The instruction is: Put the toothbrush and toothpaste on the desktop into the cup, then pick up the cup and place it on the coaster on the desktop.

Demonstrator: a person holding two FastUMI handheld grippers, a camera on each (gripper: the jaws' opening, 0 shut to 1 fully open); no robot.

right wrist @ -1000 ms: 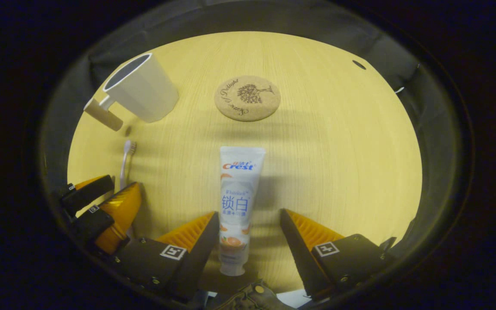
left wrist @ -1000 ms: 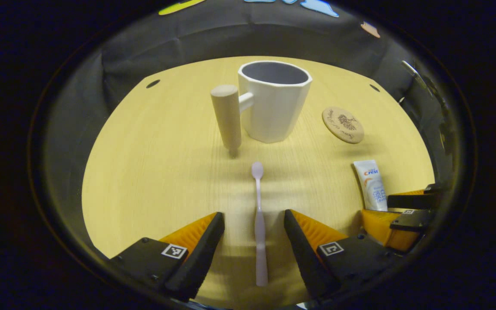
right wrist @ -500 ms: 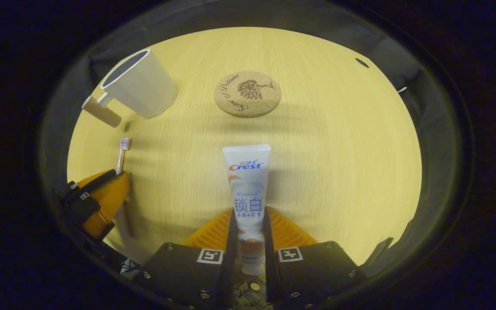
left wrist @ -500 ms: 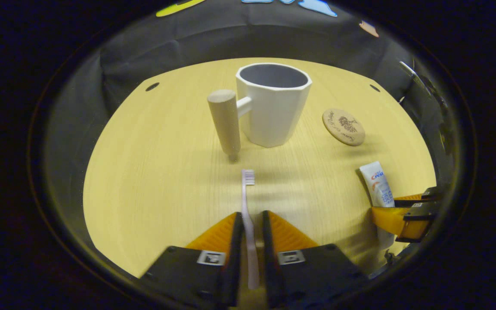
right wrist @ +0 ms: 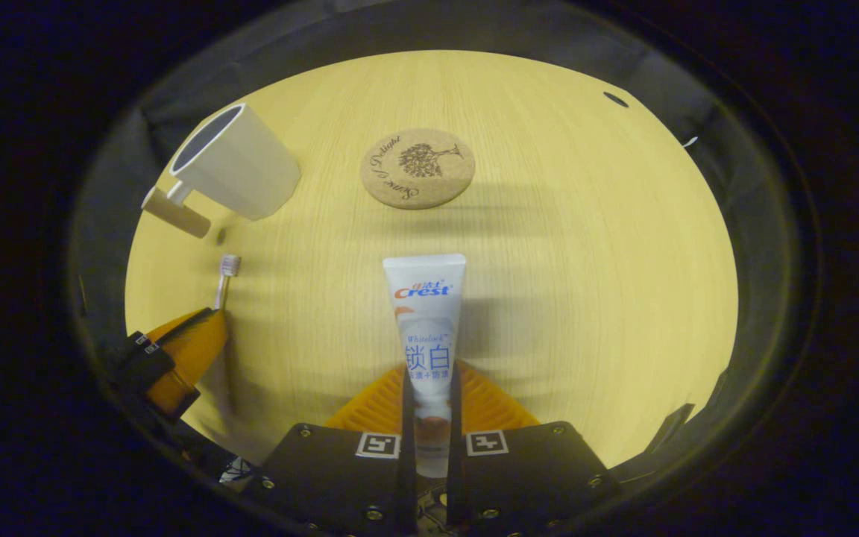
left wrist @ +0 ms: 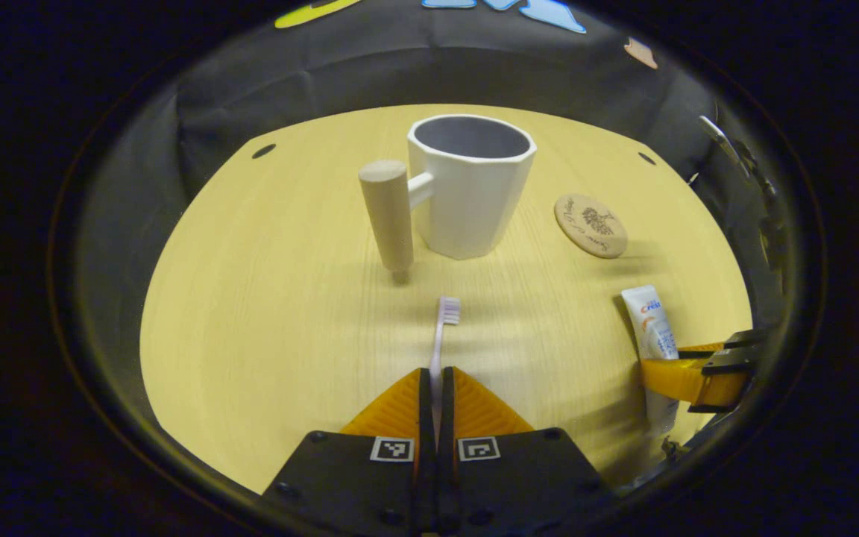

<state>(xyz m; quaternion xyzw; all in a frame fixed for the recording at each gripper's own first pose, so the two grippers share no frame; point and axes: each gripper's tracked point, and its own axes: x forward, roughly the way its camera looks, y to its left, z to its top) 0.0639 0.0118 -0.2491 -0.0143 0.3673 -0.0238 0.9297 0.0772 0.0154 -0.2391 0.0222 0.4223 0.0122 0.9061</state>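
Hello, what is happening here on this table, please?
A person works two handheld grippers. The left gripper is shut on the toothbrush, the right gripper on the toothpaste. The cup stands empty on the desktop, beside the bare coaster.

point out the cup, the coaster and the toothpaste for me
cup (left wrist: 474,201), left gripper view, on its front wall below the rim
coaster (right wrist: 417,168), right gripper view, on the middle of its top face
toothpaste (right wrist: 423,306), right gripper view, on the upper body of the tube
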